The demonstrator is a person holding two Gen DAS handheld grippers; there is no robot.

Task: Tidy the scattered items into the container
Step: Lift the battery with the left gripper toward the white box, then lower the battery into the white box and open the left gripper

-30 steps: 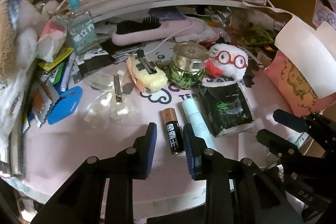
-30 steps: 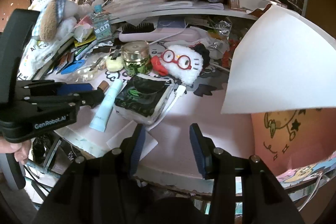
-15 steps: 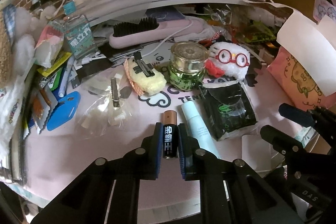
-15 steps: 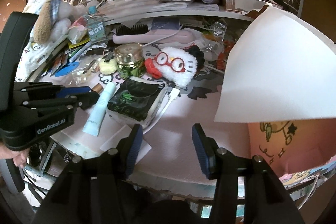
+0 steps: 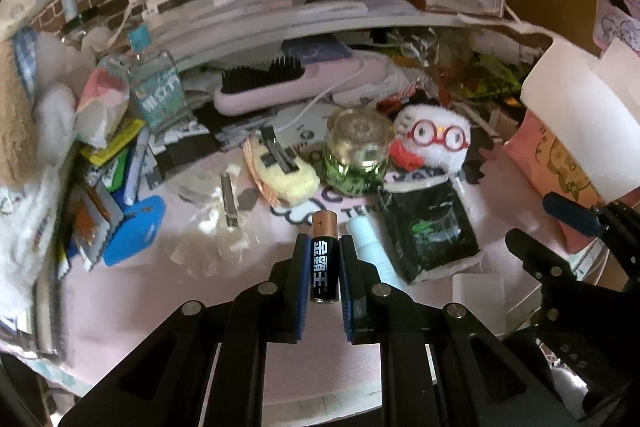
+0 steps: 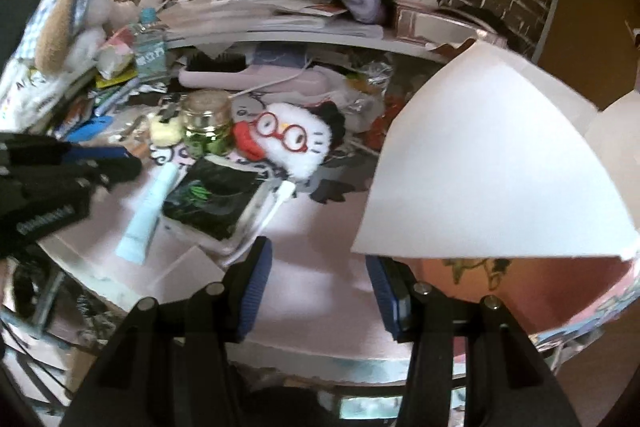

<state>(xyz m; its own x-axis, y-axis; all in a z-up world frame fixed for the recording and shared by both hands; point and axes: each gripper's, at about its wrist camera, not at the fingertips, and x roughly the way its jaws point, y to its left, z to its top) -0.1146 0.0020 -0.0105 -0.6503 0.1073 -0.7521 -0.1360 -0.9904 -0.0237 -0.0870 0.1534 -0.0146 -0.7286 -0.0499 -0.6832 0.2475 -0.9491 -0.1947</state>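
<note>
Over the pink table (image 5: 120,311), left tongs (image 5: 325,243) pinch the battery (image 5: 325,261).

The left claw (image 5: 325,247) was matte black, its two fingers (image 5: 301,267) lined with ribbed blue pads; round silver screws studded the angular linkage arms; the right claw (image 6: 318,275) matched it (white lettering on a black housing, too blurred to read).

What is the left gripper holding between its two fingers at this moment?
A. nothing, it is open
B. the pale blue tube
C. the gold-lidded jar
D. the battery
D: in the left wrist view, the left gripper has both blue pads pressed against the sides of the black and copper battery, while the pale blue tube lies beside it on the table.
</note>
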